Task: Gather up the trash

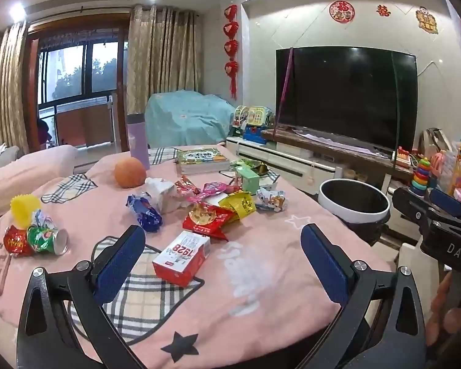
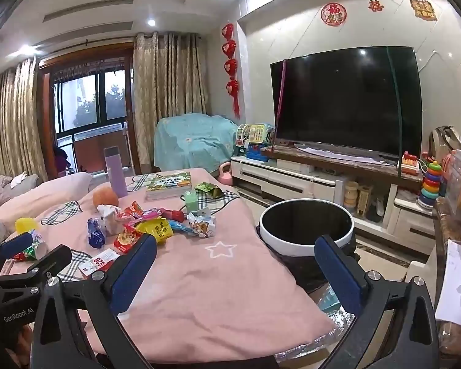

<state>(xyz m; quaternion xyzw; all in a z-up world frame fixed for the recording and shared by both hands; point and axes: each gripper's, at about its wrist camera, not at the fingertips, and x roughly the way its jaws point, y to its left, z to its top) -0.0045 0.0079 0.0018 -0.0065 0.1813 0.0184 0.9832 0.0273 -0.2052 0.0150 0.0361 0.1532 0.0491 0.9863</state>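
Now both grippers, left gripper (image 1: pixel 222 258) and right gripper (image 2: pixel 235 264), hang wide and empty. Better take the red-white carton box (image 1: pixel 181 256) on the pink blanket (image 1: pixel 261 276) by its narrow sides, then carry it to the round white-rimmed bin (image 2: pixel 305 230) beside the table.

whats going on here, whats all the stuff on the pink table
A person holds a gripper in each hand over a pink-covered table littered with snack wrappers, a red carton and crushed cans. Both the left gripper and right gripper are open and empty. A white-rimmed bin waits beside the table; nothing has been picked up yet.
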